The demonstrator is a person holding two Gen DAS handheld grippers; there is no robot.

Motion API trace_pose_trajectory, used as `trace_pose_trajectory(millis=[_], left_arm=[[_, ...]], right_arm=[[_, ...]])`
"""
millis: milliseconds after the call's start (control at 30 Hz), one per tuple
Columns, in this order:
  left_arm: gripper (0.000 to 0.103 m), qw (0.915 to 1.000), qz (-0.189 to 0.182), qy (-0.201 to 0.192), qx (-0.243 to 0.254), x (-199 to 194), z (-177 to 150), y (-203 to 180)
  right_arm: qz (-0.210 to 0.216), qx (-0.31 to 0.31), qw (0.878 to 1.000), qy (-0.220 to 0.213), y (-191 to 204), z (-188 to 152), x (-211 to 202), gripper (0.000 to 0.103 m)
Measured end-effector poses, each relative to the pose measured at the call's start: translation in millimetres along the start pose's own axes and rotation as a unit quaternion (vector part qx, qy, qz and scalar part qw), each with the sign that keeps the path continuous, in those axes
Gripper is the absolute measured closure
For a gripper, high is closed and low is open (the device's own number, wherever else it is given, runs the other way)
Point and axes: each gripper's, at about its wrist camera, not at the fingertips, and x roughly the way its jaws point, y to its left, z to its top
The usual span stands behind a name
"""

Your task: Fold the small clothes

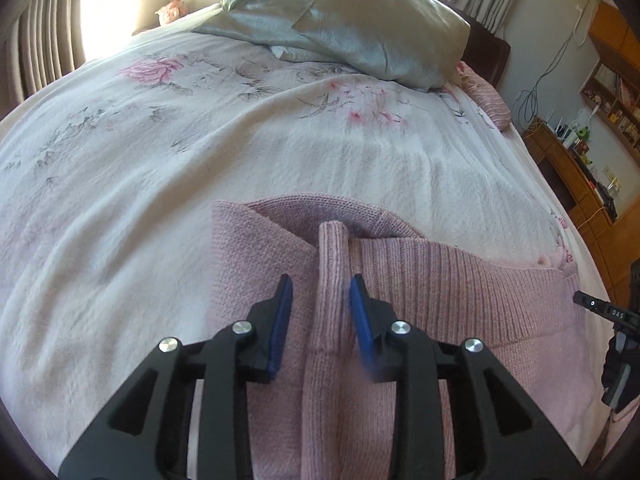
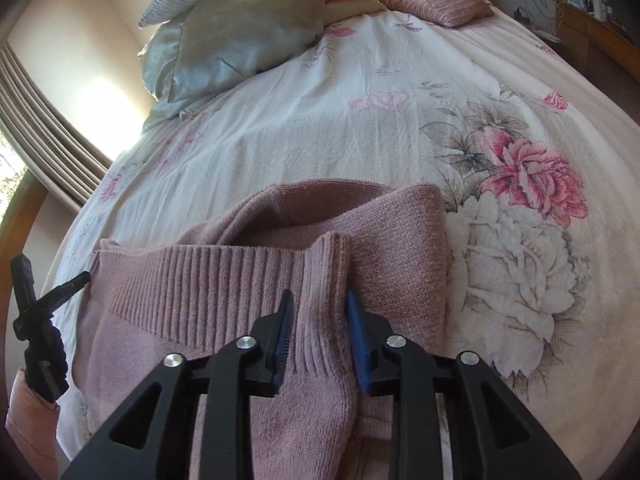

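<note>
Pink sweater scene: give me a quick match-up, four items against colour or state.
Items:
1. sweater
2. left gripper
3. bedspread
4. pillow

Descriptions:
A. silvery satin, at the head of the bed
B. white with a pink floral print
C. pink ribbed knit
D. pinching a bunched fold of knit

Pairs: 1-C, 2-D, 3-B, 4-A

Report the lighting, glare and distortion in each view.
Left wrist view: window blown out white, bedspread bulging from fisheye distortion, sweater evenly lit. Right wrist view: glare on the wall, pillow sunlit, corners dark.
</note>
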Motion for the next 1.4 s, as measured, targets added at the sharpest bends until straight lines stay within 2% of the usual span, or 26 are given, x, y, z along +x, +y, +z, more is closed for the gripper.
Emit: trace_pose_trajectory(millis=[33, 100, 200, 400, 433, 467, 500, 533, 567, 633, 700, 833, 1000, 1233, 1400], left_arm=[[0.069, 0.9999, -0.01, 0.001, -0.006, -9, -6, 4], [0.062, 0.9995, -0.024, 0.011, -0.017, -27, -25, 12], [0.059, 0.9989, -0.038, 0.02, -0.021, -50, -60, 19], [0.058, 0.9965, -0.068, 0.037, -0.031, -68, -113, 19], [0.06, 0.9965, -0.07, 0.038, -0.028, -68, -119, 16], [0.068, 0.9965, -0.07, 0.039, -0.023, -67, -124, 14], [0.082, 0.9964, -0.072, 0.041, -0.021, -65, -127, 11], [0.088, 0.9964, -0.07, 0.043, -0.021, -63, -130, 10], [0.095, 0.9966, -0.066, 0.046, -0.022, -61, -131, 9], [0.096, 0.9967, -0.061, 0.049, -0.023, -61, -129, 7], [0.096, 0.9969, -0.061, 0.045, -0.02, -66, -126, 6], [0.097, 0.9978, -0.046, 0.047, -0.007, -69, -126, 8], [0.096, 0.9981, -0.033, 0.051, 0.007, -58, -138, 12], [0.094, 0.9986, -0.021, 0.046, 0.018, -50, -142, 13], [0.094, 0.9989, -0.032, 0.032, 0.007, -49, -146, 18]], right_arm=[[0.011, 0.003, 1.0, -0.007, -1, -7, -11, 0.061], [0.035, 0.005, 0.999, -0.011, -1, -22, -31, 0.058], [0.067, 0.009, 0.998, -0.008, -1, -55, -55, 0.053], [0.118, 0.021, 0.993, 0.019, -1, -114, -71, 0.052], [0.116, 0.017, 0.993, 0.022, 0, -121, -72, 0.052], [0.109, 0.01, 0.994, 0.025, 3, -126, -71, 0.052], [0.105, 0.005, 0.994, 0.029, 5, -129, -68, 0.054], [0.108, 0.003, 0.994, 0.035, 7, -132, -65, 0.066], [0.106, 0.005, 0.994, 0.041, 7, -133, -63, 0.071], [0.092, 0.004, 0.995, 0.043, 8, -133, -64, 0.089], [0.099, 0.01, 0.994, 0.036, 7, -130, -72, 0.093], [0.079, 0.005, 0.996, 0.033, 4, -130, -79, 0.095], [0.053, 0.011, 0.997, 0.054, -7, -143, -58, 0.095], [0.049, 0.019, 0.998, 0.046, -16, -154, -39, 0.096], [0.052, 0.032, 0.997, 0.041, -18, -158, -37, 0.096]])
